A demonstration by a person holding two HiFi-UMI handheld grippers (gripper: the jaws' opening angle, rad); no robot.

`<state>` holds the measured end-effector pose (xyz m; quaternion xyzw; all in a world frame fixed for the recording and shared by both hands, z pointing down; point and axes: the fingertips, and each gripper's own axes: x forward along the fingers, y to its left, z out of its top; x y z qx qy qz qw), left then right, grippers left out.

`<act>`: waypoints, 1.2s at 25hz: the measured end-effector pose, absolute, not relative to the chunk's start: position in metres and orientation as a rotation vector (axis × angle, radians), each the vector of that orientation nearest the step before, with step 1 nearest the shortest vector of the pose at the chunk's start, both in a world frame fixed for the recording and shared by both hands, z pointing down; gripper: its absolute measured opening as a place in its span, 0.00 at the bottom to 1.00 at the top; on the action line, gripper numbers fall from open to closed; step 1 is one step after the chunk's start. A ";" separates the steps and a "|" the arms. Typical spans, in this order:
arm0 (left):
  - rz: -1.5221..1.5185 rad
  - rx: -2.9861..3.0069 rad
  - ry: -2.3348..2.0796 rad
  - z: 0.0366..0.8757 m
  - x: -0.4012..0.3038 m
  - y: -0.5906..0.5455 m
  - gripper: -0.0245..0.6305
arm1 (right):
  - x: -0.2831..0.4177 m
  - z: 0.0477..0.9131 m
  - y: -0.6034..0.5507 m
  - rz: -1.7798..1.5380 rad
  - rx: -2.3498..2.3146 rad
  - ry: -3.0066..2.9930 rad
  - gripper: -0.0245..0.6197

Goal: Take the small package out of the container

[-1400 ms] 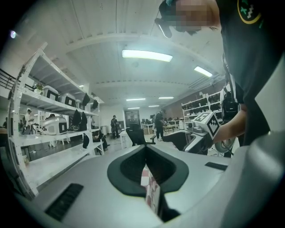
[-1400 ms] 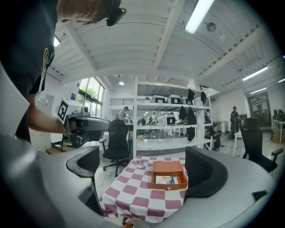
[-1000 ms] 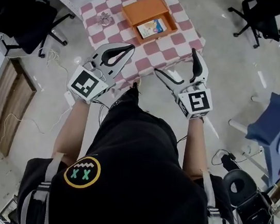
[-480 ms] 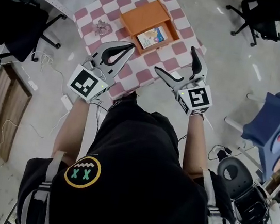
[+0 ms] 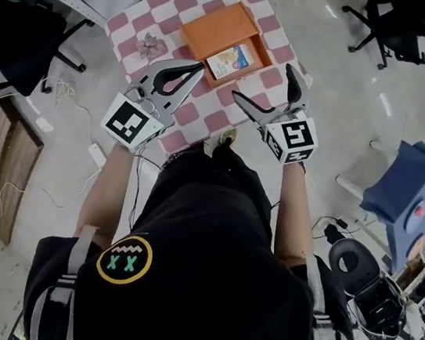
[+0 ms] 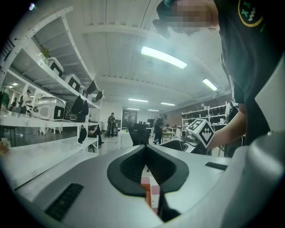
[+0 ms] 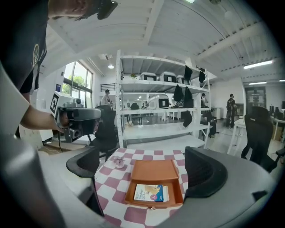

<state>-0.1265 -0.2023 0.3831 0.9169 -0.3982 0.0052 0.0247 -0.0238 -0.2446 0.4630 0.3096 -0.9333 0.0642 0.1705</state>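
Note:
An orange open container rests on a red-and-white checkered table. The small blue-and-cream package lies flat in the container's near end, also seen in the right gripper view as package in the container. My left gripper hovers shut and empty just left of the container's near corner. My right gripper hangs open over the table's near edge, short of the container, which shows between its pads.
A small crumpled pinkish thing lies on the cloth left of the container. Black office chairs stand around, a blue stool-like thing is at the right, and white shelving rises behind the table.
Both grippers have moved forward over the table toward the container as the person stepped closer. The left stays shut and the right stays open.

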 end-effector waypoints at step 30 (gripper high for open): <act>0.133 2.722 -1.432 0.376 -0.111 -0.224 0.07 | -0.034 0.690 -0.346 0.661 0.544 -2.276 0.96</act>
